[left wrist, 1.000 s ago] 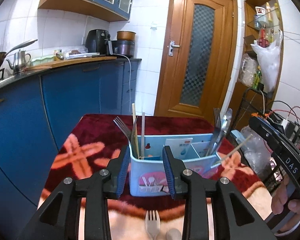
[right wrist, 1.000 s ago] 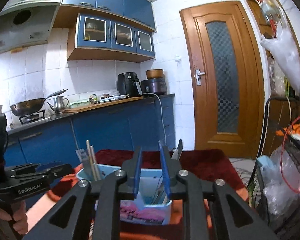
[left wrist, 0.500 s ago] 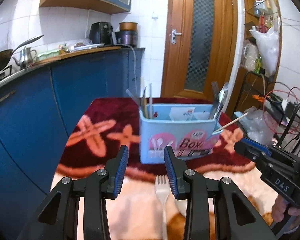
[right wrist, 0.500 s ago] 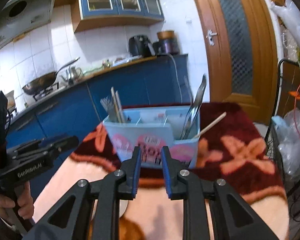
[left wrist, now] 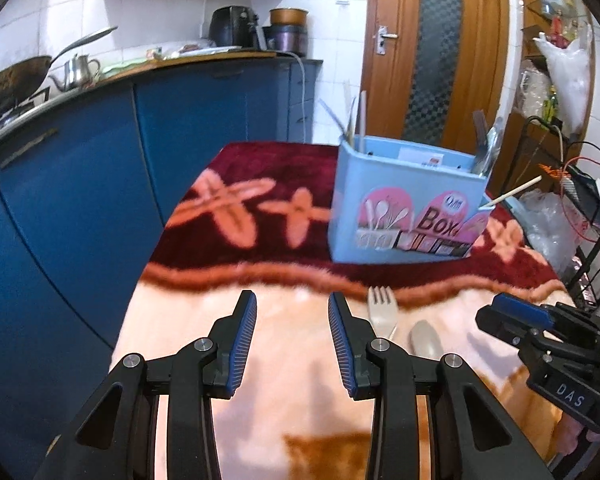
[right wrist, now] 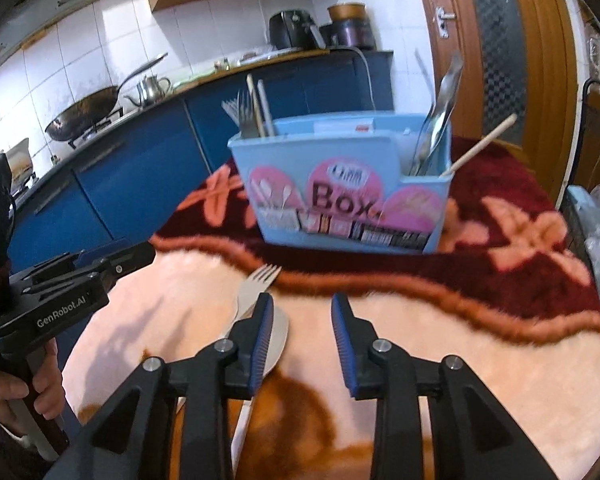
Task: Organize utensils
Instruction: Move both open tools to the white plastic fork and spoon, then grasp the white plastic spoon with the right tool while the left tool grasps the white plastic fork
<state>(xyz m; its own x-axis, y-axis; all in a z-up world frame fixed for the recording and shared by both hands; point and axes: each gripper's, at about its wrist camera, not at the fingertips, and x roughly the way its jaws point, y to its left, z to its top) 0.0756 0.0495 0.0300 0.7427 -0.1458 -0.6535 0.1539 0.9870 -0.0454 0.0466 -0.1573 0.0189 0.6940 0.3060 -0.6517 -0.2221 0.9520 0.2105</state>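
— On the pale part of the blanket, just in front of the right gripper, lie a light fork and a spoon side by side, near the blue utensil box but apart from it. What could go wrong for the person?

— The right gripper's jaws are opening with nothing between them, and its left finger overlaps the spoon's bowl in the right wrist view. Since the two pieces lie so close, a careless close might pinch both, or nudge one aside. The blanket looks plush, so a flat handle may sink into the pile and slip off the pads.

— And the left gripper?

— Its jaws stand apart and empty over bare blanket, to the left of the fork. If both grippers go for the same piece, they could collide.

— Anything about the box?

— It already holds forks, chopsticks and a ladle; one stick leans out at the right corner, so a new piece might knock it. The box looks light and could tip.

— And the room?

— A kitchen: blue cabinets, a wok and kettle on the counter, white tiles, a wooden door.
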